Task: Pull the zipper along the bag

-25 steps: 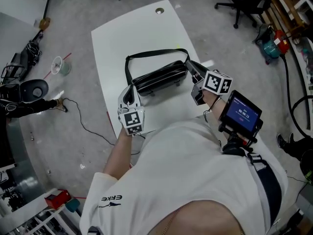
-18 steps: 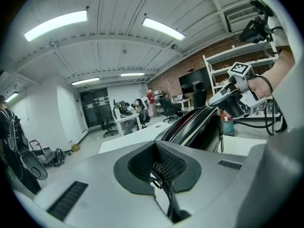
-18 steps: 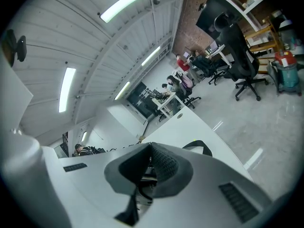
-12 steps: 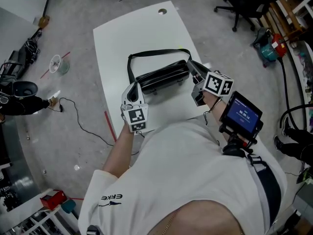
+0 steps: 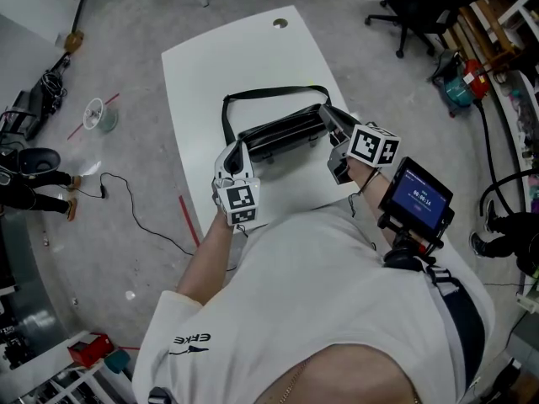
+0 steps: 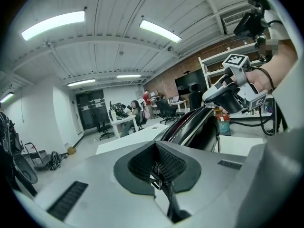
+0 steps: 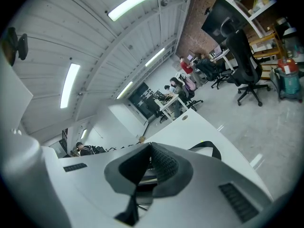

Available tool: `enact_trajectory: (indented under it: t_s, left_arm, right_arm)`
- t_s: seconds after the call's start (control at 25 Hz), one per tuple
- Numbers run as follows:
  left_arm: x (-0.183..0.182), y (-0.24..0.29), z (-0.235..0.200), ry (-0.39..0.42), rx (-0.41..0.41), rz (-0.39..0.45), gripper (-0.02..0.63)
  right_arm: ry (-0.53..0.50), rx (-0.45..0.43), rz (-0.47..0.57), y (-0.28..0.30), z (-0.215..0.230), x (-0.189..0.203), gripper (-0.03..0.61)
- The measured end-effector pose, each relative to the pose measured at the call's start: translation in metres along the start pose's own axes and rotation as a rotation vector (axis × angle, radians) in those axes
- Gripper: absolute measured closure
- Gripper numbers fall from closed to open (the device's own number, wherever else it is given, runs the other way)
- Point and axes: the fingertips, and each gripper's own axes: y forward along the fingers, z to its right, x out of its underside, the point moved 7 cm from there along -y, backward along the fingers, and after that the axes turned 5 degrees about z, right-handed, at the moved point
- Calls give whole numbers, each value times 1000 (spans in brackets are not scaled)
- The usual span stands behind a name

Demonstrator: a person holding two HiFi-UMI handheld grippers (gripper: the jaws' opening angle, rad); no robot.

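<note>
A black bag lies across the white table, its strap looped behind it. My left gripper is at the bag's left end. In the left gripper view, that gripper is shut on a small metal zipper pull, and the bag with its line of zipper teeth runs away toward the right gripper. My right gripper is shut on the bag's right end. In the right gripper view its jaws hide most of the bag, and only the strap shows.
The table has a cable hole at its far end. A screen is strapped to the right forearm. Office chairs stand at the far right. A cable and a red strip lie on the floor to the left.
My left gripper has shifted a little to the right along the bag's left end. The right gripper has held its place. A person on the floor at left has moved.
</note>
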Motion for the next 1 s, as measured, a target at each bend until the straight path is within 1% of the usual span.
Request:
enact_trajectory:
  t_s: [0.4,1.0]
  left_arm:
    - [8,16,11,-9,31,12,612]
    - [5,32,22,-25,47,11,612]
  right_arm:
    - [-22,-1,21,2,-7,-6,566]
    - [-35,-2,7,8,-9,-3,565]
